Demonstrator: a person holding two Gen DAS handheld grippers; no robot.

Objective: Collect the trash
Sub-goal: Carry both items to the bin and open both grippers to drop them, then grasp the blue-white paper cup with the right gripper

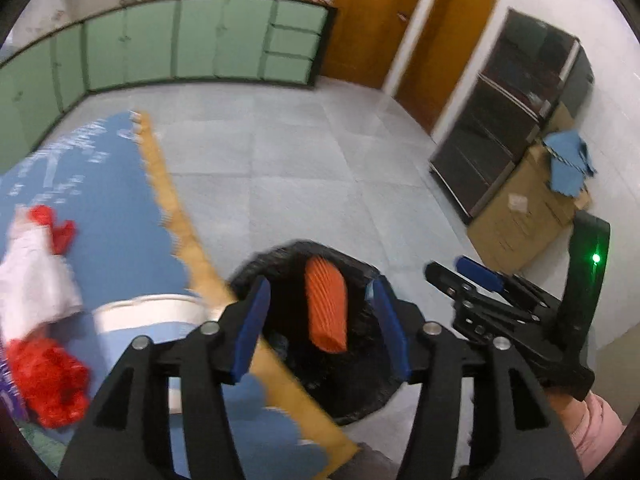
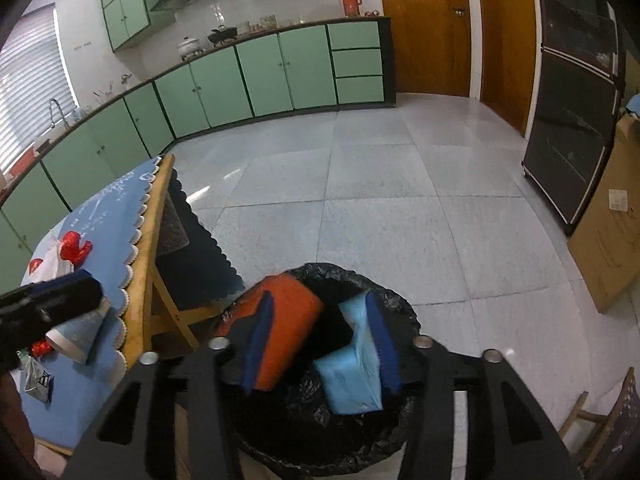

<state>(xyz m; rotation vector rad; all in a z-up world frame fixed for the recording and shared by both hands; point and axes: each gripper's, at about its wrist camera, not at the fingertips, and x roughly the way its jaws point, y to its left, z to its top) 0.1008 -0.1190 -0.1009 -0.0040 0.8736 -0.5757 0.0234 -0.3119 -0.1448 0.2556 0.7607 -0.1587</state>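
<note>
- landmark: the black-lined trash bin on the tiled floor, just beside the wooden edge of the blue-covered table.
- the left gripper hangs over the bin with its jaws parted; an orange ribbed pack sits in the gap between them, over the bin's mouth, touching neither pad as far as the view shows, so it looks released rather than held.
- the right gripper is also above the bin, jaws apart. a light blue pack lies against the inner face of one pad; whether that pad presses on it i cannot tell, but the other pad stands clear of it.
- step in hand, as i judge it: dropping two pieces of trash into the bin.
- more trash lies on the table, away from the bin: a paper cup on its side, red crumpled wrappers, a white bag and a small grey packet.
- next move probably calls for lifting both grippers clear of the bin, swinging over to the table, and closing on the cup or a wrapper.
</note>
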